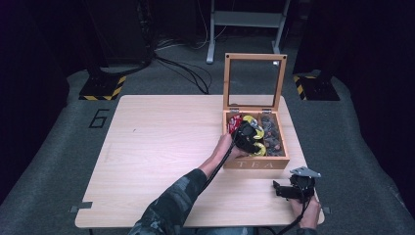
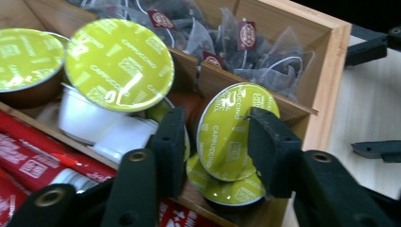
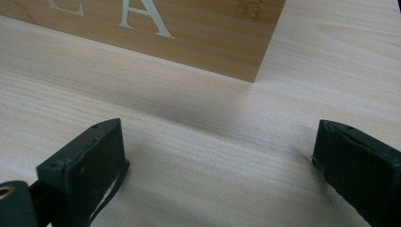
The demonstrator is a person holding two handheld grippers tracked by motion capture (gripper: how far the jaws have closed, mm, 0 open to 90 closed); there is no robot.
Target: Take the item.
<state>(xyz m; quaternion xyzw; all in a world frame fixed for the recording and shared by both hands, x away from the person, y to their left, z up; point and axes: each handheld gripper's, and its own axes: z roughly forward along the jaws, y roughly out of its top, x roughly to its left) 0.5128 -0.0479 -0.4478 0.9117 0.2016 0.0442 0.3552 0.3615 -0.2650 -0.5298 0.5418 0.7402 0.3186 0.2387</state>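
Jaws of the left gripper (image 2: 215,156) stood narrowed around 1 upright cappuccino capsule (image 2: 231,132) in the tea box (image 2: 326,71); squeezing gently seemed wise. Right gripper (image 3: 220,161) rested wide.

Cappuccino capsule (image 2: 231,130) with yellow-green foil lid, tilted up on edge, lid facing outward, in the near compartment of the wooden tea box (image 2: 331,71), leaning on the divider, atop another green-lidded capsule (image 2: 227,191), right of the red sachets (image 2: 28,163)
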